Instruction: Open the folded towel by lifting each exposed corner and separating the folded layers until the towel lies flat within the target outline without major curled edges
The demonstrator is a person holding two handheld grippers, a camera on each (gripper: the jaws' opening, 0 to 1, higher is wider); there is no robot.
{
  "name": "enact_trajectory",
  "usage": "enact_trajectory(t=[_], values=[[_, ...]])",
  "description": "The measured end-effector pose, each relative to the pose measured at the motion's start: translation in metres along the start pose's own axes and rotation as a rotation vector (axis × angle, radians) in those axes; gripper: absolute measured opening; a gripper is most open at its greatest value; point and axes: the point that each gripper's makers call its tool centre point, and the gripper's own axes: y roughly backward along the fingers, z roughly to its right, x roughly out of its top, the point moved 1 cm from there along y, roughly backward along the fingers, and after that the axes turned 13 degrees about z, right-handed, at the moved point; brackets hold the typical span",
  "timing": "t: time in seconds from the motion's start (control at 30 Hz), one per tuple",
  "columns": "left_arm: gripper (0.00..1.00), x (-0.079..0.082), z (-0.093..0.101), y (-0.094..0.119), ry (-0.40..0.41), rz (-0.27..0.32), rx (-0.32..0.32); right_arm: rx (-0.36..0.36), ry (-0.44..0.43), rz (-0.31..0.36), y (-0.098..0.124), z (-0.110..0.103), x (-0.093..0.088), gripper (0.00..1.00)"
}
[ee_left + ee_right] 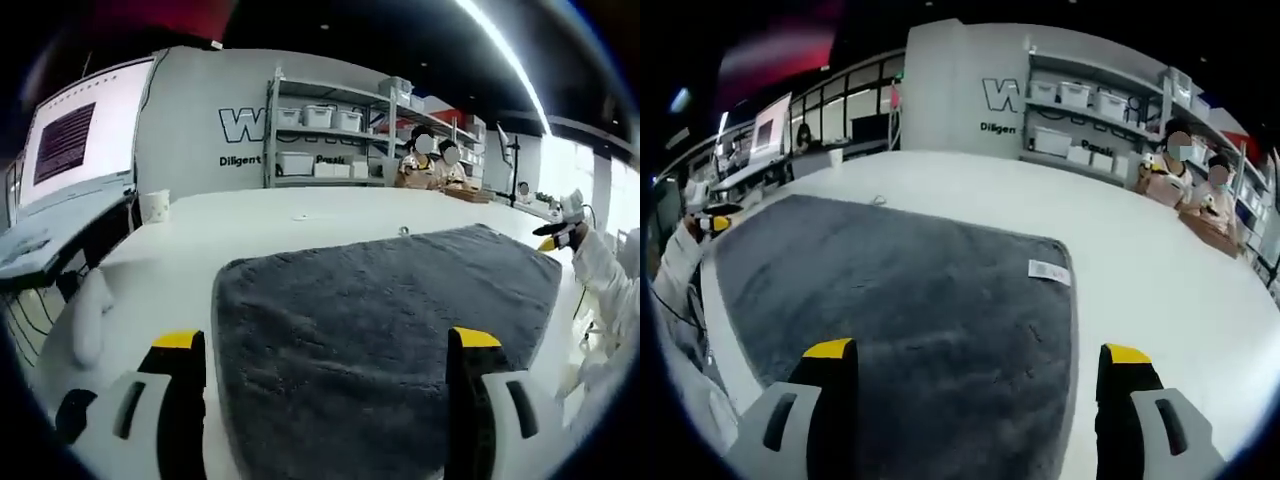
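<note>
The towel (pixel 390 310) lies spread flat on the white counter (pixel 250 225), edges uncurled, so the unfolding looks done. No outline is visible to check. Left claw (pixel 325 385) and right claw (pixel 975 395) hang released, holding nothing, above its near edges.

Grey wall (pixel 190 110), metal shelving (pixel 330 130) with white bins, ceiling light strip (pixel 505 60).

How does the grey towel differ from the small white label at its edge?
The grey plush towel is large, dark and fuzzy, covering much of the white table; the small white label is tiny, pale and smooth, sitting at the towel's far corner. Both lie flat.
</note>
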Motion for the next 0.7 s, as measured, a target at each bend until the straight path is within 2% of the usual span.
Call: enact_trajectory(t=[0.17,0.4,0.53,0.7], values=[[0.99,0.005,0.011,0.024,0.008,0.021,0.009,0.02,-0.014,-0.011,0.021,-0.016,-0.011,0.99],[0.99,0.005,0.026,0.057,-0.006,0.038,0.027,0.002,-0.007,-0.001,0.049,-0.031,-0.021,0.99],[0.99,0.003,0.033,0.073,0.001,0.041,0.033,-0.011,0.009,-0.01,0.061,-0.037,-0.031,0.99],[0.99,-0.004,0.04,0.09,0.023,0.034,0.047,0.0,-0.018,0.013,0.073,-0.049,-0.036,0.99]])
